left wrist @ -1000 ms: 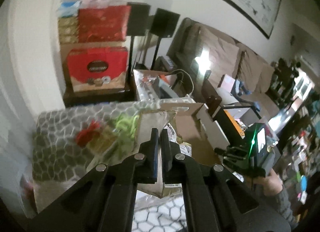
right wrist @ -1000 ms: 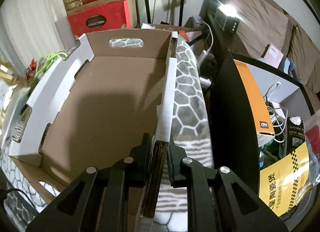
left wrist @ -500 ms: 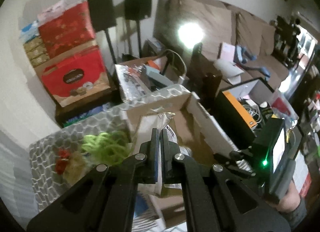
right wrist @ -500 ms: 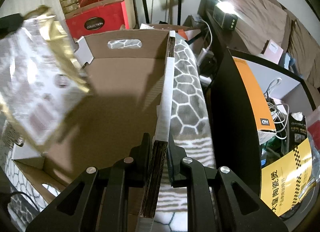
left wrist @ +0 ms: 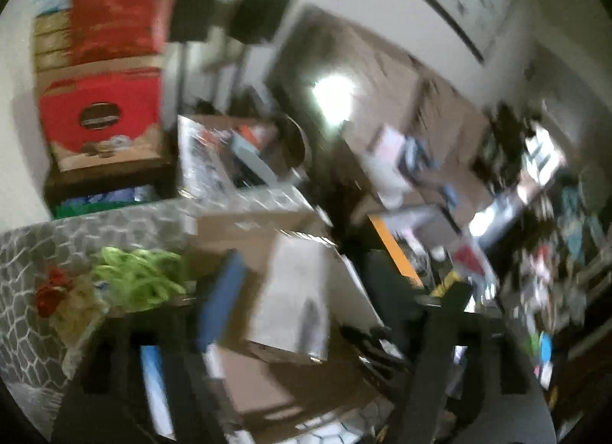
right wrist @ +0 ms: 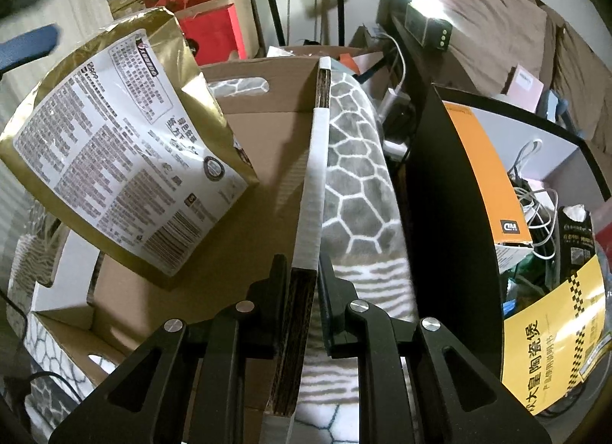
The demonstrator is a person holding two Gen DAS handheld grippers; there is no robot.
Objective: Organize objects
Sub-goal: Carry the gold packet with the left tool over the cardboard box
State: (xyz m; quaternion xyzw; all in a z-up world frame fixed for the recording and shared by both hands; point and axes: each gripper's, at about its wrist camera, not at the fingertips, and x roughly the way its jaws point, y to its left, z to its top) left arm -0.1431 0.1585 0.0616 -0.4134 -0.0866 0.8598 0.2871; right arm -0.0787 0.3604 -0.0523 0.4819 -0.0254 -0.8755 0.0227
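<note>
Right gripper [right wrist: 304, 291]: jaws clamped on the taped right wall of the cardboard box [right wrist: 244, 222], near its front corner. Left gripper [left wrist: 317, 310]: jaws opening, fingers spread wide; view blurred. Gold pouch [right wrist: 126, 161] tilted over the box's left side, lower edge inside the box. It sits between the left fingers; contact with the pads cannot be made out.

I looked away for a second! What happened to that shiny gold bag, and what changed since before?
The gold foil bag with a white printed label was carried over the open brown cardboard box. The left gripper, shut on it before, is now opening its fingers, with the bag between them above the box. The right gripper stays clamped on the box's wall.
</note>
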